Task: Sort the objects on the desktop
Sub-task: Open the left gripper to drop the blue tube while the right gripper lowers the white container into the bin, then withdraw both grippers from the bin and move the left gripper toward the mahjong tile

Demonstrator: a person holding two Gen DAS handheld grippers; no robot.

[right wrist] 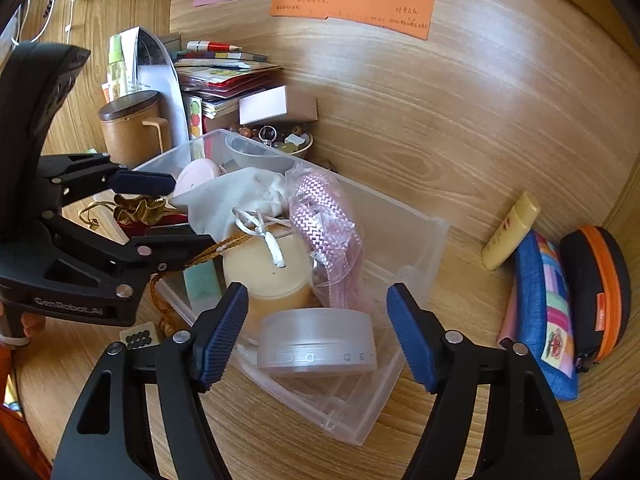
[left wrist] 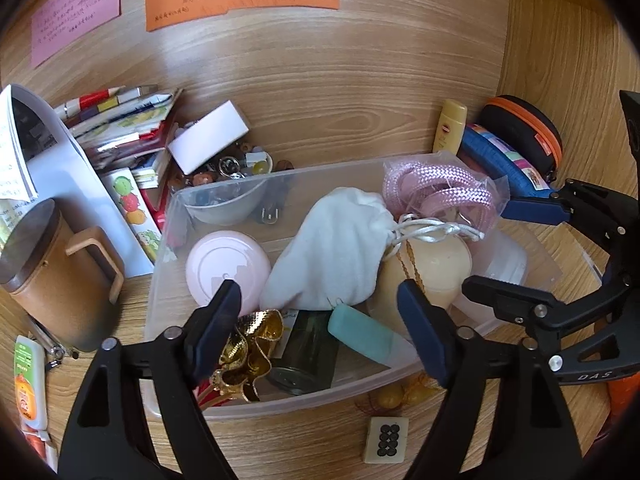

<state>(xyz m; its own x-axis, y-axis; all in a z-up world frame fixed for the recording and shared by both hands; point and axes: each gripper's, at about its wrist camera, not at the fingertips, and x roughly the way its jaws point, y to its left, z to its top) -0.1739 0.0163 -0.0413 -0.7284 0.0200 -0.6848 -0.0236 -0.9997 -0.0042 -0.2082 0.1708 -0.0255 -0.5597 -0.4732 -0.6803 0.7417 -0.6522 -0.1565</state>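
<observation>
A clear plastic bin (left wrist: 224, 410) (right wrist: 416, 240) sits on the wooden desk, full of small things: a white drawstring pouch (left wrist: 336, 248) (right wrist: 224, 196), a pink cord in a bag (left wrist: 436, 188) (right wrist: 324, 216), a cream round jar (left wrist: 432, 268) (right wrist: 264, 268), a pink round case (left wrist: 220, 264), gold trinkets (left wrist: 252, 344) and a teal tube (left wrist: 364, 332). A clear round box (right wrist: 316, 342) lies at the bin's right end. My left gripper (left wrist: 320, 320) is open over the bin's front. My right gripper (right wrist: 316, 320) is open around the clear round box without touching it.
A mahjong tile (left wrist: 386, 438) and amber beads (left wrist: 396, 394) lie in front of the bin. A brown mug (left wrist: 60, 276), books (left wrist: 128, 128) and a trinket dish (left wrist: 236, 168) crowd the left. A yellow tube (right wrist: 510, 232), blue pouch (right wrist: 544, 312) and orange-zip case (right wrist: 600, 288) lie right.
</observation>
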